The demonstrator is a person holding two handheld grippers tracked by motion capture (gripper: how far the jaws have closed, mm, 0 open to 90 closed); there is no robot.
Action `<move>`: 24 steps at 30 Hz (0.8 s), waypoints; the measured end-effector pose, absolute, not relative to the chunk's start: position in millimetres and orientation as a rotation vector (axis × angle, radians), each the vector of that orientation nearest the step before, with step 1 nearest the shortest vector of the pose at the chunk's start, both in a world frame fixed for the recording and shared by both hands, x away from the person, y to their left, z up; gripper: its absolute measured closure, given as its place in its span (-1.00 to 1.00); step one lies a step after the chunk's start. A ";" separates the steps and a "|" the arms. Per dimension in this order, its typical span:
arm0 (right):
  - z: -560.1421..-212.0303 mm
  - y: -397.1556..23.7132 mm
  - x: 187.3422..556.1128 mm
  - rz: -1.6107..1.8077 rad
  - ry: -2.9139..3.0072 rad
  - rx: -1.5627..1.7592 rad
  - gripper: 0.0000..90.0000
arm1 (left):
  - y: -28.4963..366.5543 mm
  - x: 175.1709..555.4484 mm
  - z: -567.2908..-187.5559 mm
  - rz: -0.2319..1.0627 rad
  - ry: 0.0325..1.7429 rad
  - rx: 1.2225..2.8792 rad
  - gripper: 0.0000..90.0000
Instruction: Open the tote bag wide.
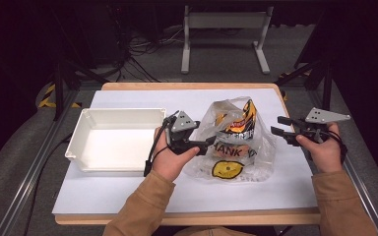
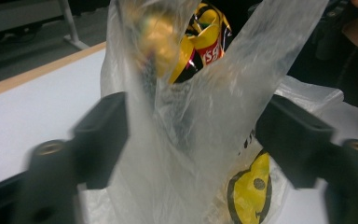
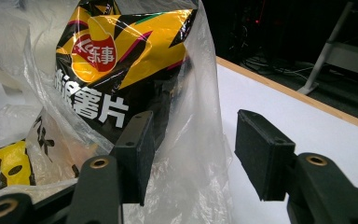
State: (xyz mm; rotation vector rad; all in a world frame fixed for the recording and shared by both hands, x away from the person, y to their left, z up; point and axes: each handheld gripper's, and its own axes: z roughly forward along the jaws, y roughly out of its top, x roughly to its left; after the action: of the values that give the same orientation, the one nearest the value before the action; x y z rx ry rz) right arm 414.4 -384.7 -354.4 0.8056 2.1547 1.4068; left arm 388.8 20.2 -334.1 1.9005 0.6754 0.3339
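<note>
Plastic bag [image 1: 236, 147] with a smiley print stands mid-table, a chip packet [image 3: 121, 51] still inside. Left gripper [image 1: 207, 142], at the bag's 9 o'clock, has film between its parted jaws, not visibly pinched. Right gripper [image 1: 279, 126], at 3 o'clock, stands open just beside the bag. Farther off at 10 o'clock waits an empty white tray [image 1: 86, 123]; unpacking looks barely begun.

The chip packet [image 3: 121, 60] (inside the clear bag [image 2: 200, 121]) has its lower part hidden, top cropped.
</note>
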 end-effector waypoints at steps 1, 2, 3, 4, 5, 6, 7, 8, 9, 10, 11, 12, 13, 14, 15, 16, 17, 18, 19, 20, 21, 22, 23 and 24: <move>-354.4 -384.6 414.3 1.410 2.154 0.805 0.07 | 20.2 390.7 -333.8 0.357 0.672 1.903 -0.08; -354.2 -384.5 414.1 1.411 2.154 0.803 0.07 | 20.7 392.7 -333.9 0.356 0.676 1.911 0.16; -353.9 -384.4 413.8 1.413 2.154 0.800 0.07 | 20.8 395.9 -334.7 0.350 0.683 1.919 0.44; -353.4 -384.0 413.4 1.414 2.154 0.797 0.07 | 20.4 397.2 -335.5 0.355 0.692 1.923 0.54; -353.2 -383.6 413.2 1.418 2.154 0.795 0.07 | 21.0 398.7 -335.8 0.371 0.689 1.933 0.68; -353.0 -383.4 413.0 1.419 2.154 0.792 0.08 | 21.5 399.9 -336.5 0.362 0.705 1.928 0.75; -352.8 -382.9 412.9 1.422 2.153 0.788 0.08 | 23.2 401.7 -336.7 0.373 0.712 1.923 0.83; -352.7 -382.3 412.8 1.423 2.154 0.786 0.08 | 24.1 402.4 -336.8 0.373 0.732 1.912 0.88; -352.8 -381.8 412.8 1.424 2.156 0.785 0.08 | 25.9 403.7 -336.8 0.374 0.743 1.901 0.91; -353.0 -381.4 412.9 1.422 2.159 0.782 0.09 | 27.9 405.2 -336.8 0.376 0.755 1.886 0.92; -353.2 -380.8 413.0 1.421 2.161 0.780 0.09 | 30.0 406.5 -337.0 0.367 0.769 1.872 0.94; -353.4 -380.1 413.0 1.422 2.163 0.777 0.09 | 32.0 408.1 -337.3 0.371 0.779 1.859 0.94; -353.5 -379.5 412.8 1.424 2.165 0.776 0.09 | 33.8 409.4 -337.7 0.375 0.791 1.847 0.94; -353.5 -379.0 412.8 1.424 2.167 0.769 0.09 | 36.0 411.1 -338.3 0.380 0.807 1.840 0.95; -353.4 -378.3 412.5 1.425 2.169 0.766 0.09 | 37.4 412.1 -338.7 0.381 0.816 1.842 0.94; -353.2 -378.0 412.3 1.425 2.169 0.765 0.09 | 38.9 413.7 -340.2 0.383 0.831 1.836 0.94; -353.0 -377.7 412.1 1.430 2.170 0.761 0.09 | 40.1 414.7 -341.6 0.384 0.845 1.834 0.94; -352.8 -377.5 411.9 1.433 2.169 0.759 0.09 | 41.0 415.7 -342.6 0.382 0.852 1.836 0.93; -352.7 -377.4 411.8 1.436 2.168 0.759 0.09 | 41.8 417.2 -345.1 0.379 0.864 1.830 0.93; -352.4 -377.2 411.6 1.439 2.166 0.756 0.09 | 42.2 418.1 -346.8 0.375 0.876 1.832 0.92; -352.2 -377.1 411.3 1.439 2.165 0.755 0.09 | 42.5 419.3 -348.8 0.379 0.879 1.840 0.92; -351.8 -377.0 411.0 1.438 2.163 0.754 0.09 | 42.5 419.3 -348.8 0.379 0.879 1.840 0.92; -351.8 -377.0 411.0 1.438 2.163 0.754 0.09 | 42.2 420.1 -351.4 0.371 0.892 1.846 0.92; -351.5 -377.0 410.7 1.442 2.162 0.751 0.09 | 41.7 420.9 -354.4 0.362 0.903 1.852 0.91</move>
State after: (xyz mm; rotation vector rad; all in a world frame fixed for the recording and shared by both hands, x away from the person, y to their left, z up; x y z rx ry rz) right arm 410.7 -377.0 -351.5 0.7511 2.1624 1.4423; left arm 420.9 41.7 -354.4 1.8520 0.9028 0.3619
